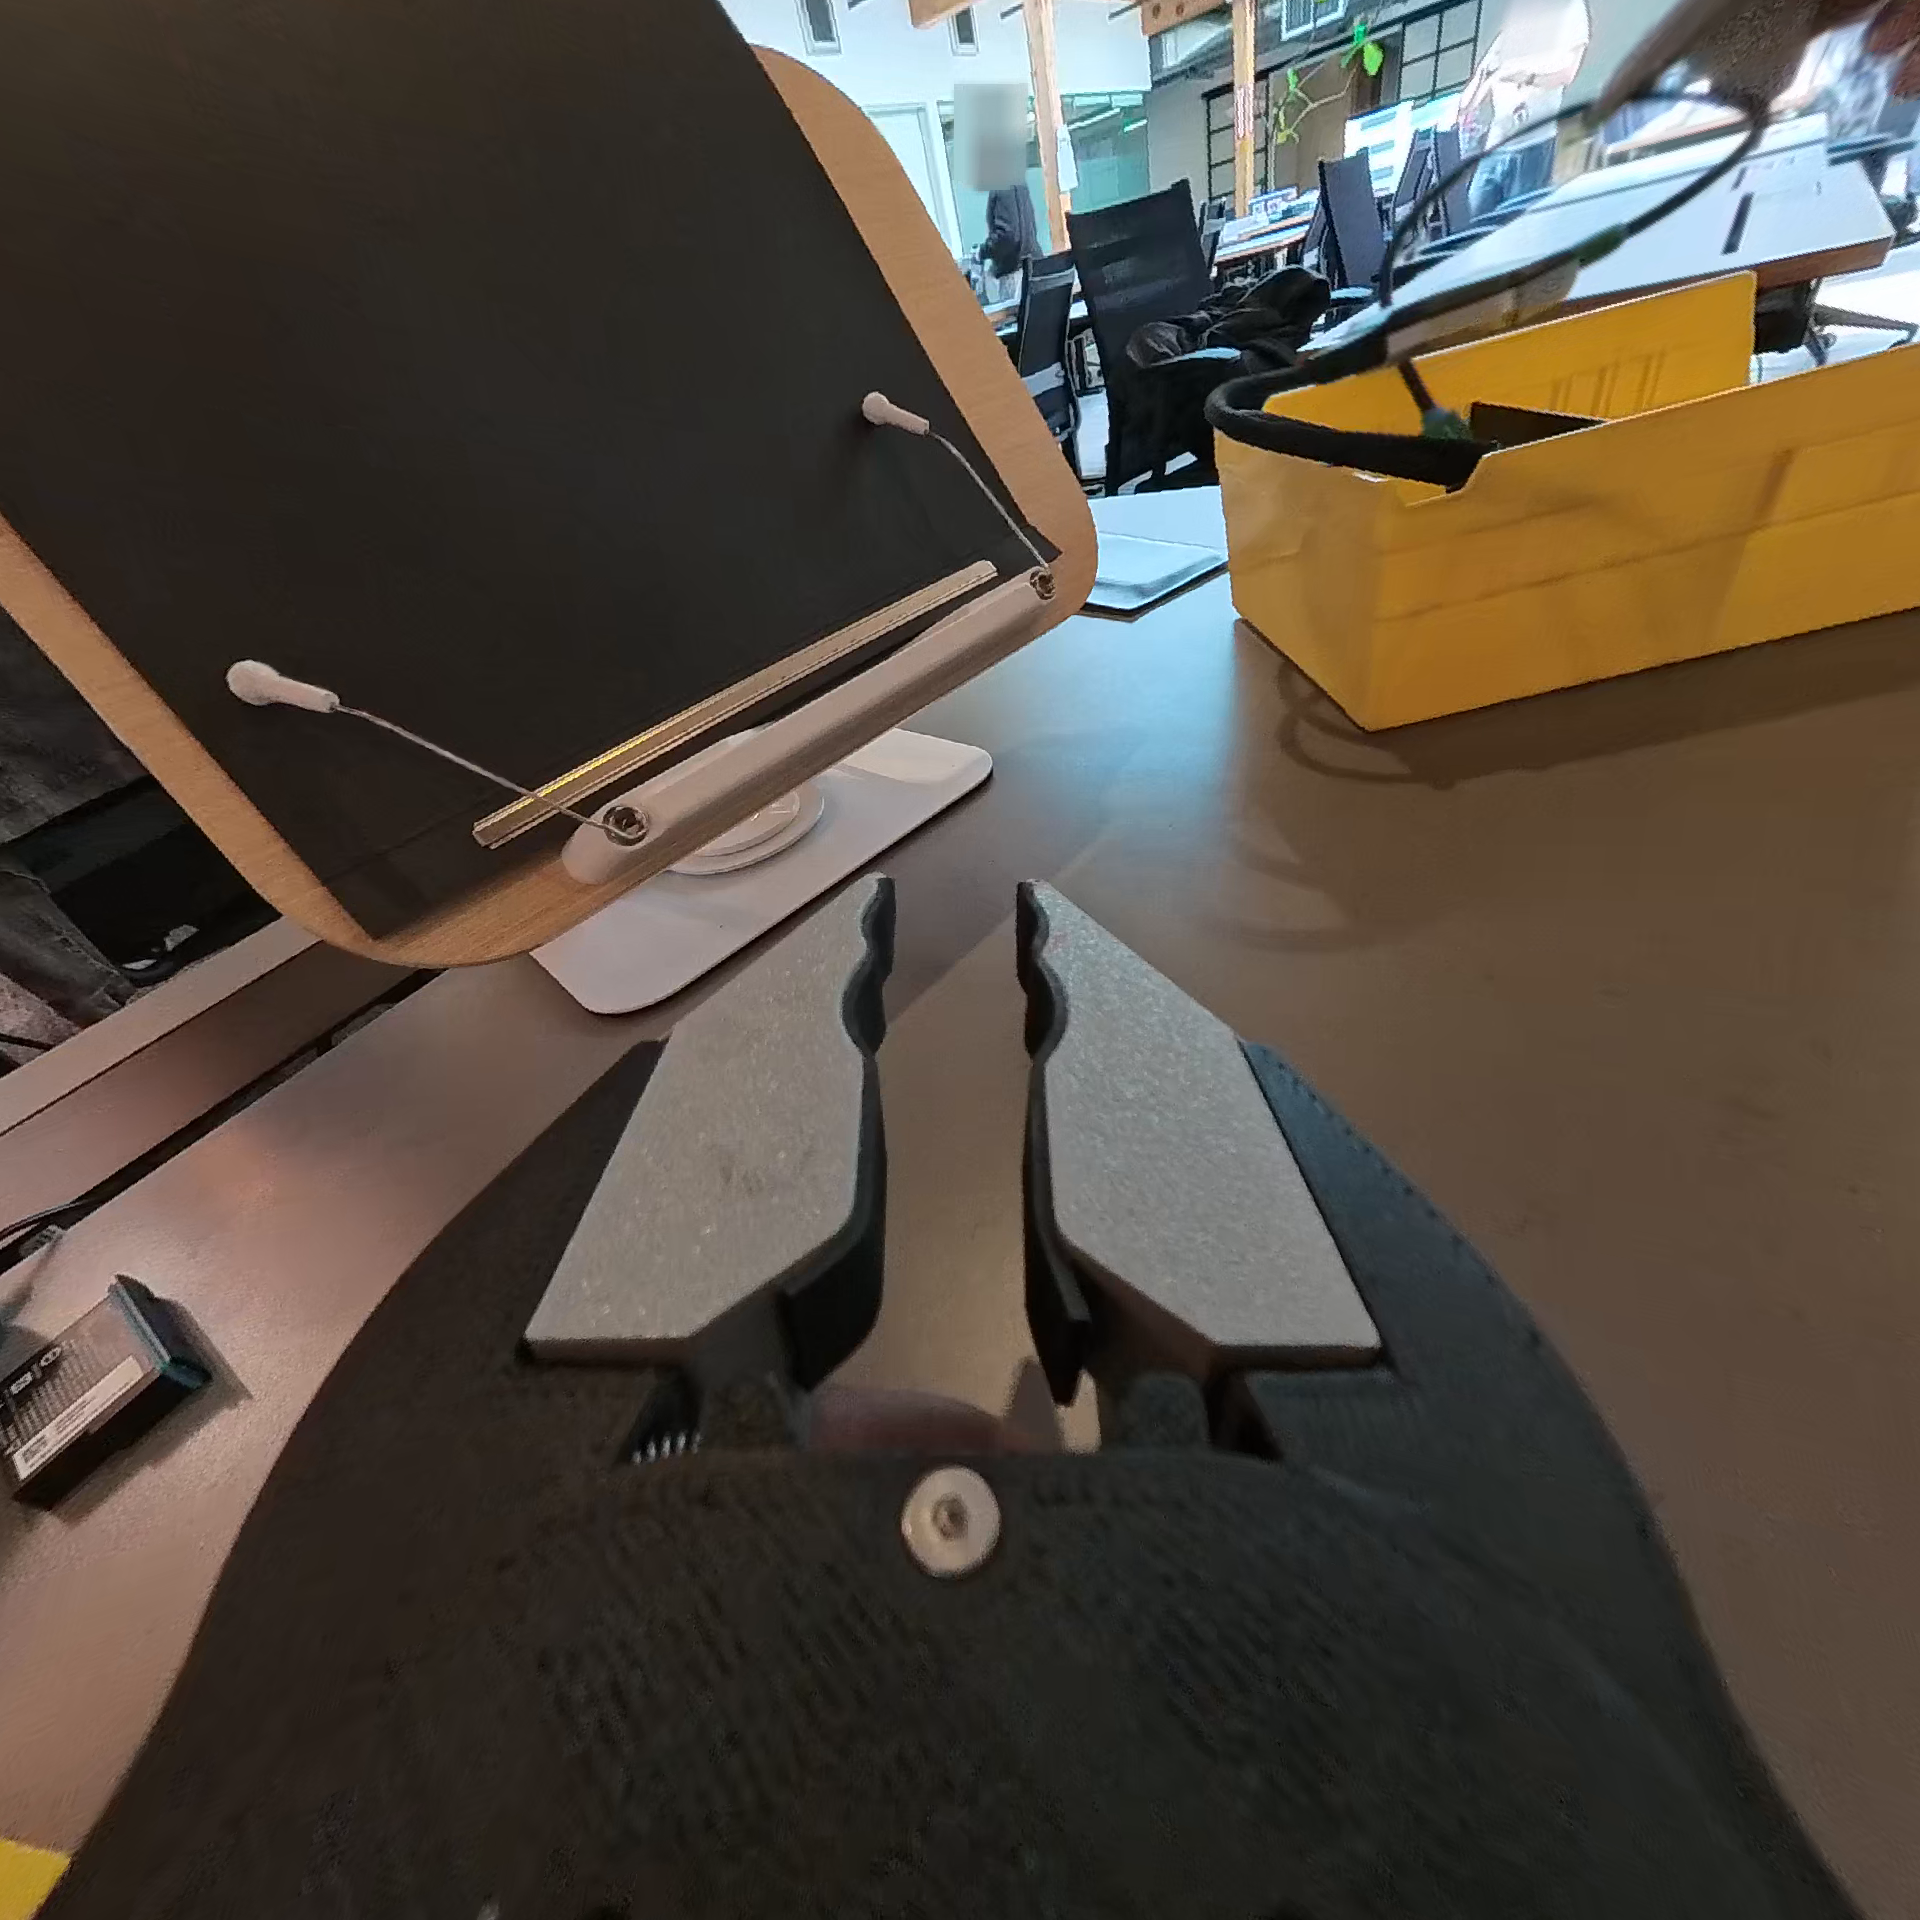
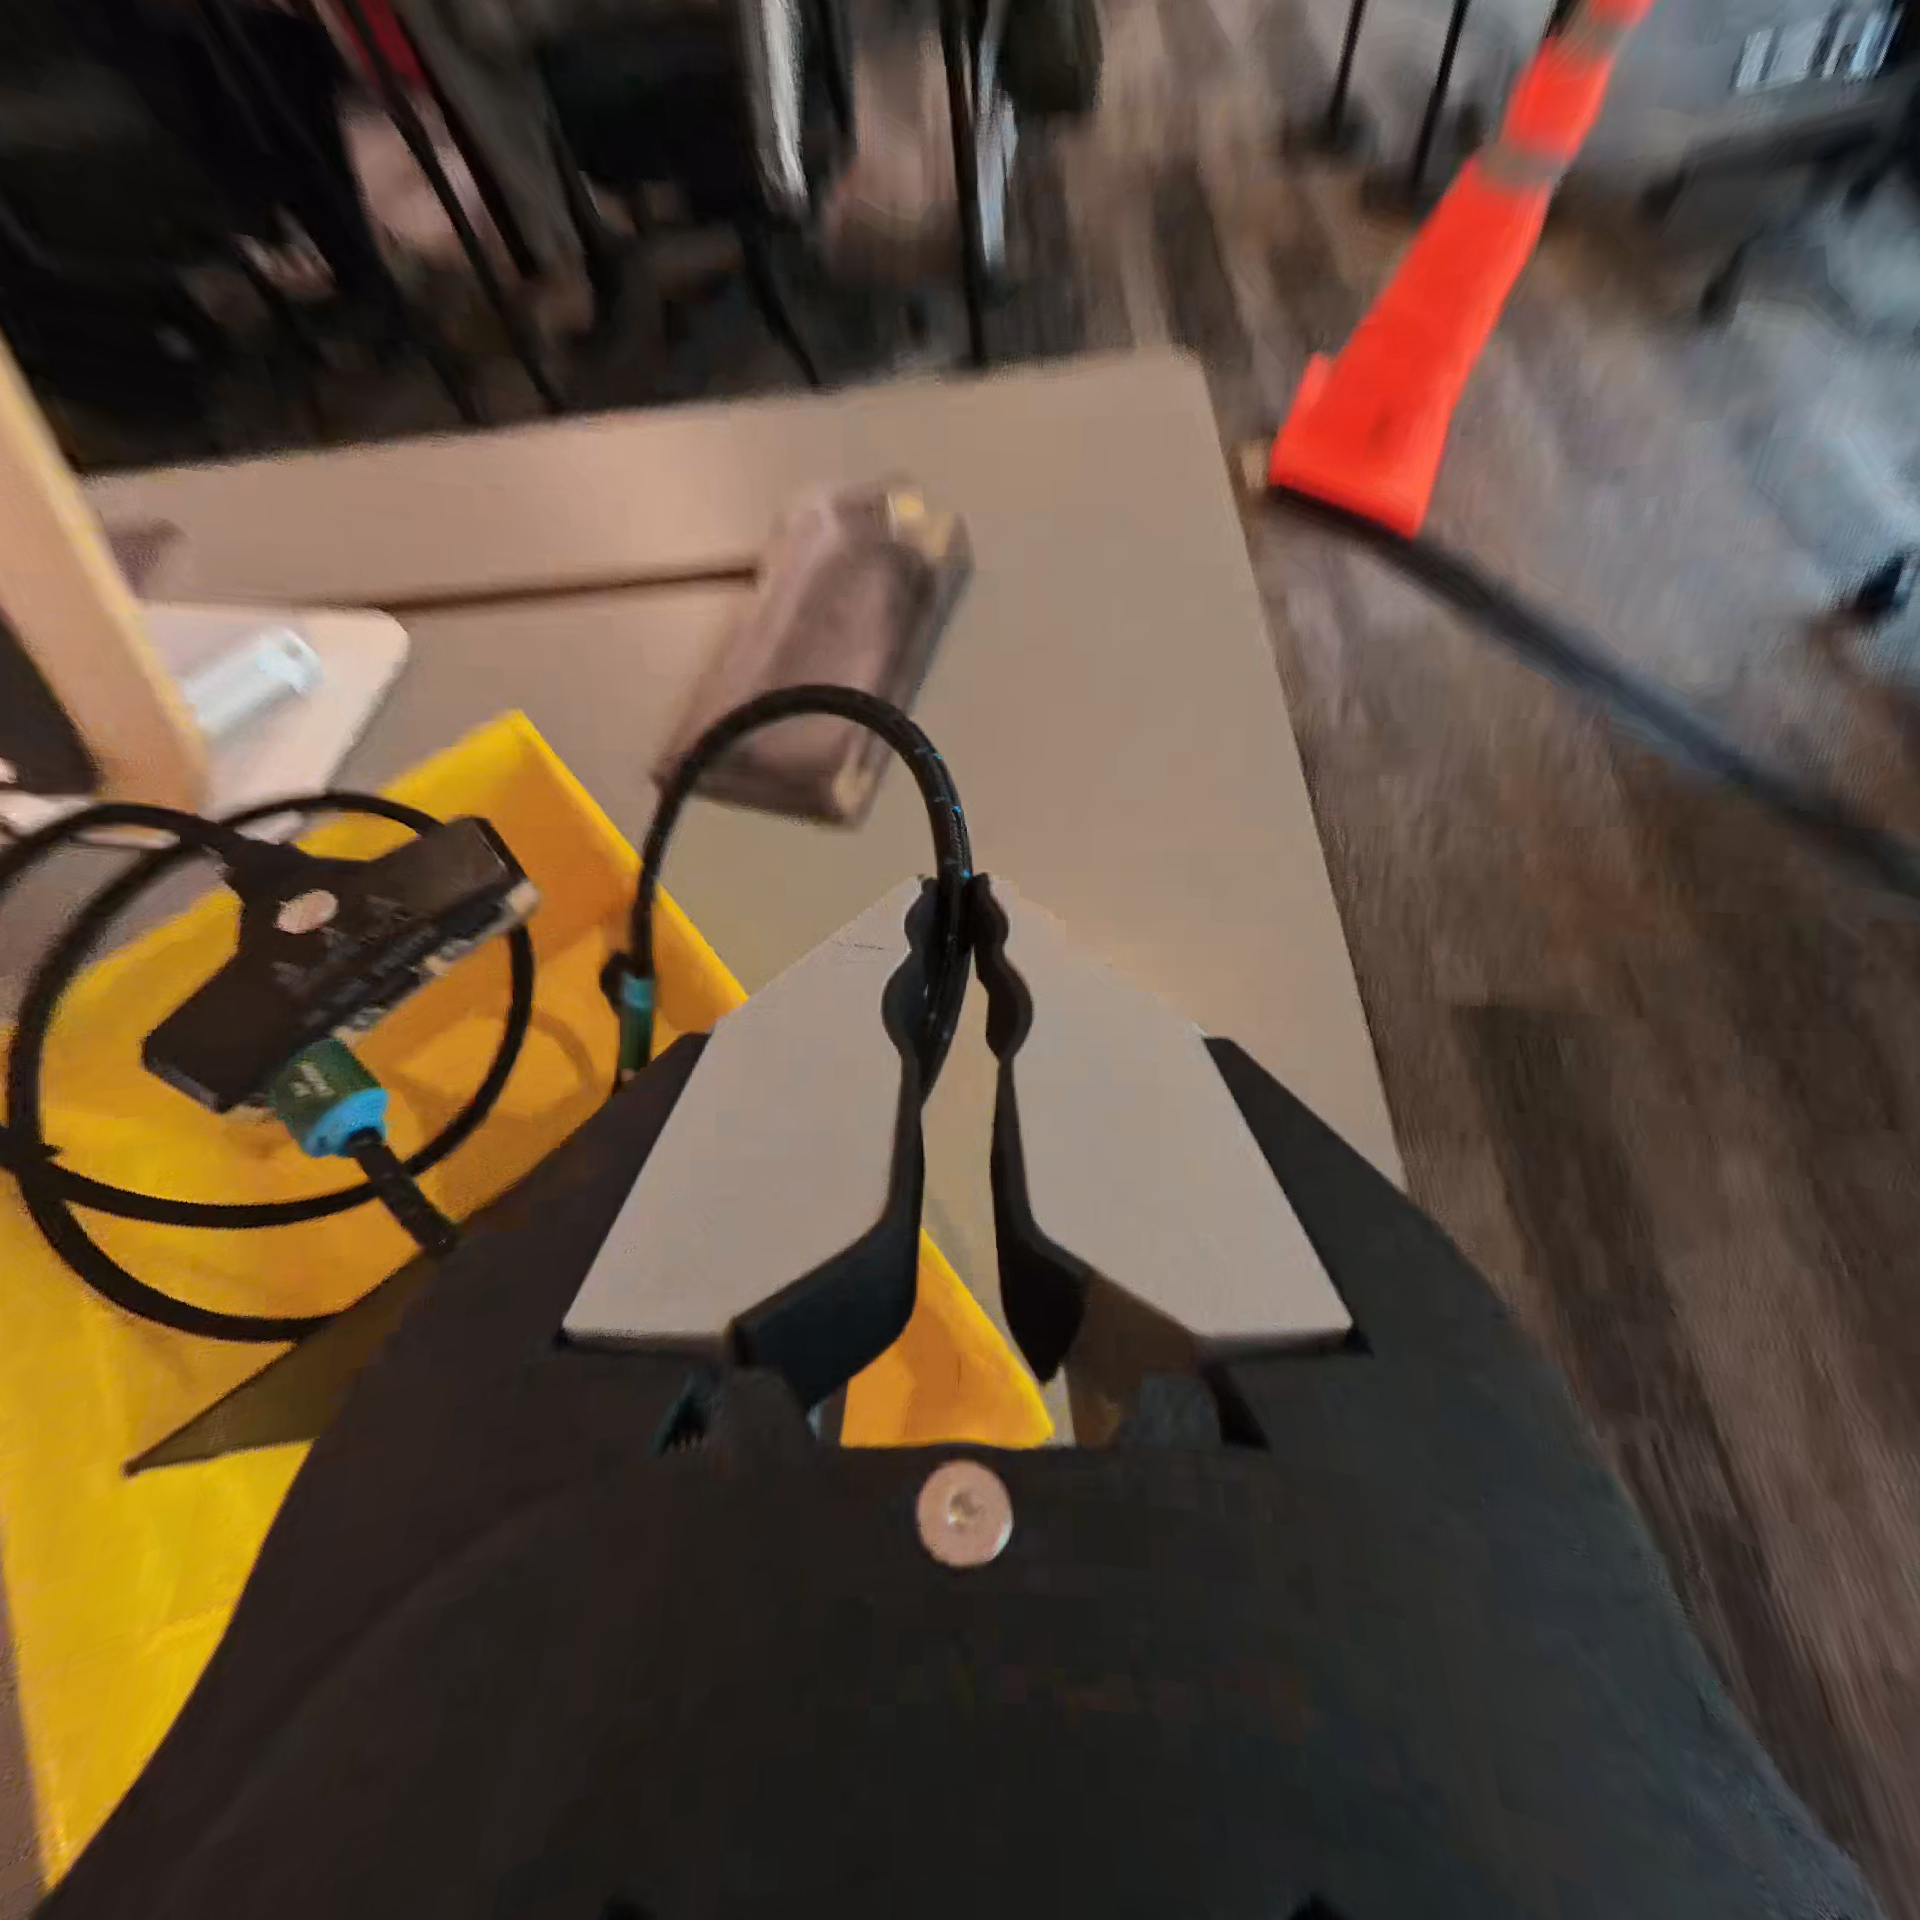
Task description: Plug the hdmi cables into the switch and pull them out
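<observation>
My right gripper [image 2: 951, 888] is shut on a black braided HDMI cable [image 2: 831, 701]. The cable arches up out of the pads and drops to its green plug [image 2: 634, 1013] at the edge of the yellow box [image 2: 540, 790]. The black switch [image 2: 343, 956] lies in that box with a second cable's green-and-blue plug [image 2: 327, 1101] in it. My left gripper [image 1: 956, 894] is open and empty low over the dark table [image 1: 1455, 1039]. In the left wrist view the yellow box [image 1: 1558, 582] stands at the right, with black cable [image 1: 1340, 436] over its rim and rising away.
A wooden book stand [image 1: 468, 468] on a white base [image 1: 790, 883] stands at the left. A small black device [image 1: 94, 1392] lies at the table's near left. A blurred dark block [image 2: 842, 665] lies on the table beyond the box. An orange cone [image 2: 1444, 281] stands on the floor. The grippers' ends are close to 55 cm from one another. My left tips are roughly 25 cm from the small black device [image 1: 94, 1392].
</observation>
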{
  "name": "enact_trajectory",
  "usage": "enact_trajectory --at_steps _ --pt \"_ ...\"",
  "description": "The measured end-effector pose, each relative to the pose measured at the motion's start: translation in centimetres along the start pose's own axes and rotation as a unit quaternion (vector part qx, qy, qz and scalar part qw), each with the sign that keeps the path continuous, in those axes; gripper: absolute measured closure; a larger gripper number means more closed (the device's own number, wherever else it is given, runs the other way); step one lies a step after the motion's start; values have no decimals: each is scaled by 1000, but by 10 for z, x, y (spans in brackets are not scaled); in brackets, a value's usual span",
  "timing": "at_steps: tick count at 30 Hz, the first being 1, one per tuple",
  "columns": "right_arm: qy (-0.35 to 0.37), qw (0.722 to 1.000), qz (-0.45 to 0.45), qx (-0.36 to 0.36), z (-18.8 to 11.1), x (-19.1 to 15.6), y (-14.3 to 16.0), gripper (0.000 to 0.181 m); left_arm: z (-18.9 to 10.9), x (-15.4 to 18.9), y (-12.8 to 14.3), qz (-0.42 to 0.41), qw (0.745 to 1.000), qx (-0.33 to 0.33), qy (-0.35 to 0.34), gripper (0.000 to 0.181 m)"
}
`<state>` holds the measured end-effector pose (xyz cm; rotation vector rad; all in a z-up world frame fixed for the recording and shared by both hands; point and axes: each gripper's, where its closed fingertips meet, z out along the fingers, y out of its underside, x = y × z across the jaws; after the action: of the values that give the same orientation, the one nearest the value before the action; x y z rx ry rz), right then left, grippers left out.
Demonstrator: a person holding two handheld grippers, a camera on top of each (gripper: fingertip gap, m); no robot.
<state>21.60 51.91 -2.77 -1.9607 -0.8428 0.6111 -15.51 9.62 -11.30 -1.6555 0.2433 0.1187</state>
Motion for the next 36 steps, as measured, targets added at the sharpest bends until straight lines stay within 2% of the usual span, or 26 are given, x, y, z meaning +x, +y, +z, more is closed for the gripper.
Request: enact_trajectory --at_steps 2,4,7,9,11,12,14,16,18,20,22,25,29,30,32,34,36 --pt "-13 994 -62 89 -21 -16 -33 178 0 2 -1 1 1000 2 2 161" --pt "-28 981 -137 136 -39 -41 -55 178 0 2 -2 4 1000 3 1 161" --pt "-36 958 -255 125 -49 -80 -65 177 -1 2 -4 4 1000 6 -1 161" --pt "-14 945 -316 80 -47 -94 -64 177 -1 1 -4 2 1000 7 -3 161" --pt "33 925 -371 82 -52 -100 -74 178 -2 0 -4 2 1000 7 -4 161" --pt "75 923 -369 83 -55 -93 -82 178 -2 -1 -4 2 1000 7 -4 161" --pt "158 939 -298 76 -63 -68 -94 178 -2 0 -4 2 1000 8 -4 161" --pt "173 953 -220 114 -73 -61 -104 179 -1 0 -4 2 1000 7 -2 161" --pt "179 951 -195 159 -83 -65 -109 178 -1 1 -4 4 1000 7 -2 161" --pt "193 926 -258 196 -89 -81 -112 178 -1 2 -5 4 1000 8 0 161" --pt "152 880 -397 211 -83 -122 -102 178 -1 2 -5 4 1000 7 1 161" --pt "124 821 -548 101 -58 -147 -60 177 0 4 -3 5 1000 5 3 161" --pt "83 739 -667 -38 -39 -159 -8 175 2 5 -1 9 1000 1 4 161" --pt "70 723 -684 -68 -36 -161 2 175 2 5 -2 9 1000 2 3 161" --pt "22 711 -688 -146 -26 -164 30 174 2 6 -1 8 1000 1 4 161" --pt "46 688 -689 -221 -10 -147 41 172 3 6 0 7 1000 -2 5 161" --pt "60 668 -698 -252 9 -139 44 173 4 8 2 10 1000 -5 7 161"
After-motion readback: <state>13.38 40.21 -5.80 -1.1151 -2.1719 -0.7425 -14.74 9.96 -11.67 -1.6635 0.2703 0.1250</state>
